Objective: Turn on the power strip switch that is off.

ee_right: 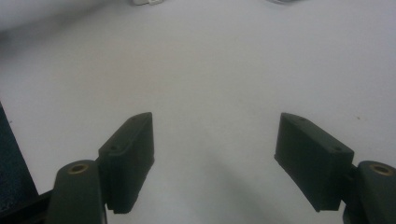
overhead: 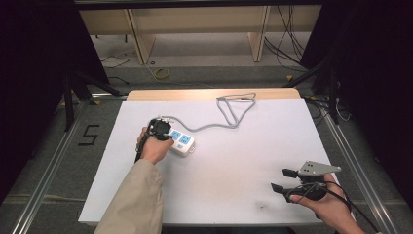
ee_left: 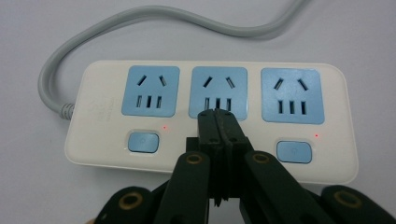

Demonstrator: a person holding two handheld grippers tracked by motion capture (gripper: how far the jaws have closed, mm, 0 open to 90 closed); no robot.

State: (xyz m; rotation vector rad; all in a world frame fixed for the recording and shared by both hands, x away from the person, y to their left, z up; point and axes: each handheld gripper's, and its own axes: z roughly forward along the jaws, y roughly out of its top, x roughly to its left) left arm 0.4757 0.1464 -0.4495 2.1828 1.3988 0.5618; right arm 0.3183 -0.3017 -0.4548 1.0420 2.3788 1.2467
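Left gripper (ee_left: 217,114) pressed together, tips over middle socket of power strip (ee_left: 210,116) – contact unclear. Strip lay left of centre on white table (overhead: 234,165): three blue sockets, two buttons seen. Right gripper (ee_right: 215,154) spread wide, nothing between – near table's right front corner.

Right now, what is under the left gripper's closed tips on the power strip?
The left gripper, jaws shut together, sits over the middle of the power strip, below its middle socket. The left switch and right switch show; a middle switch, if any, is covered.
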